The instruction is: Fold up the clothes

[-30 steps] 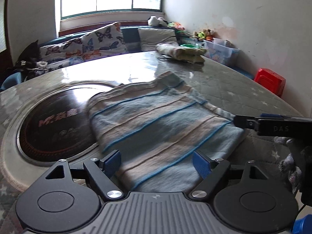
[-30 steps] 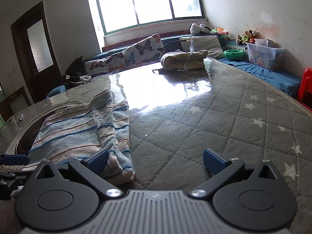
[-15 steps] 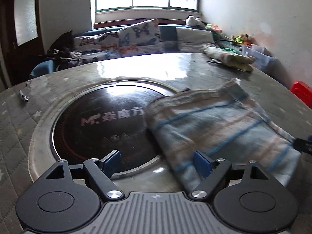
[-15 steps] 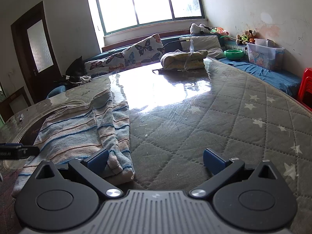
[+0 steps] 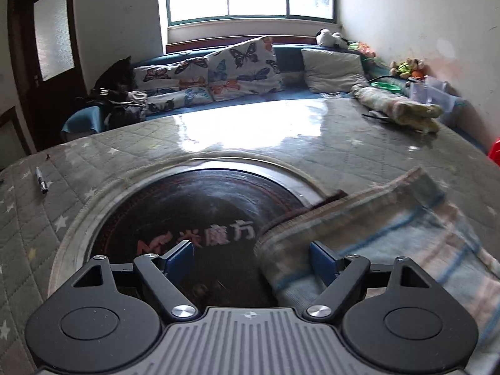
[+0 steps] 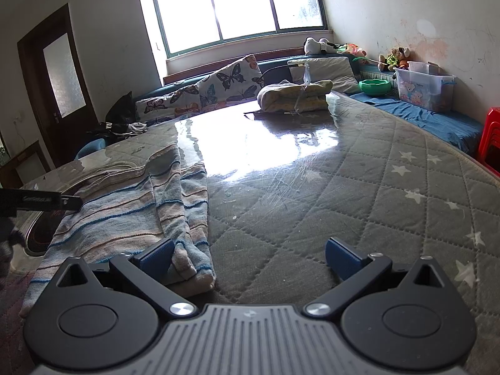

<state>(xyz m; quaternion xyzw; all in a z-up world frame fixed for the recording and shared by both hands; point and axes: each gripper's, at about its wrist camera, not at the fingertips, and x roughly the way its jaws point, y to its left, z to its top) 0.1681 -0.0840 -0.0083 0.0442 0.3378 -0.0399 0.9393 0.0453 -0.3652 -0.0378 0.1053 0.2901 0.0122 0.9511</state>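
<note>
Both the left hand-held gripper (image 5: 251,257) and right hand-held gripper (image 6: 250,254) gape empty over the folded blue-and-beige striped knit garment (image 6: 131,212), which lies on the quilted grey star-patterned table (image 6: 359,193), overlapping a dark round glass inset (image 5: 193,215); a rolled yellowish blanket (image 6: 295,95) sits far behind

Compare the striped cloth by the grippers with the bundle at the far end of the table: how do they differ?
The striped cloth is blue with tan bands; the far bundle is pale yellowish. The striped cloth lies low in flat layers, overlapping the dark round inset; the far bundle is thicker and rounded, on the glossy table top. The striped cloth sits by both open grippers; the far bundle lies beyond them. Both rest unheld.
</note>
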